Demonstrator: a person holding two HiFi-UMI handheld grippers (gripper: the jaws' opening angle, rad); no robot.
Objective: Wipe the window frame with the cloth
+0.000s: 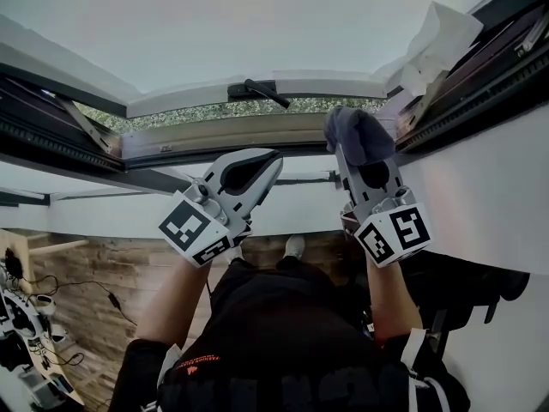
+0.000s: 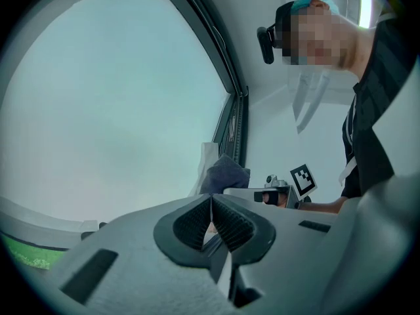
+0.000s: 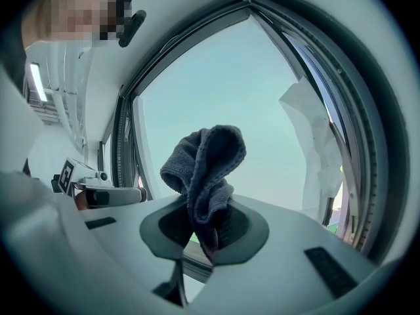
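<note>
- Gripping the grey cloth (image 1: 358, 134) as a loose wad, the right gripper (image 3: 209, 231) is clamped on its lower fold, and most of the fabric stands free above the jaws.
- In the head view the cloth sits at about 1 o'clock, just beside the window frame (image 1: 214, 136). I cannot tell whether it touches.
- The left gripper (image 2: 211, 218) has its jaws together with nothing between them. It sits at 9 o'clock from the right one, apart from the frame.
- To wipe well, press the free wad, not the jaw tips, against the rail. Then draw it steadily toward 9 o'clock, under the window handle (image 1: 257, 90).
- The bunch may fold back and let hard plastic scrape. The white sheet (image 1: 437, 37) at 2 o'clock could also snag.
</note>
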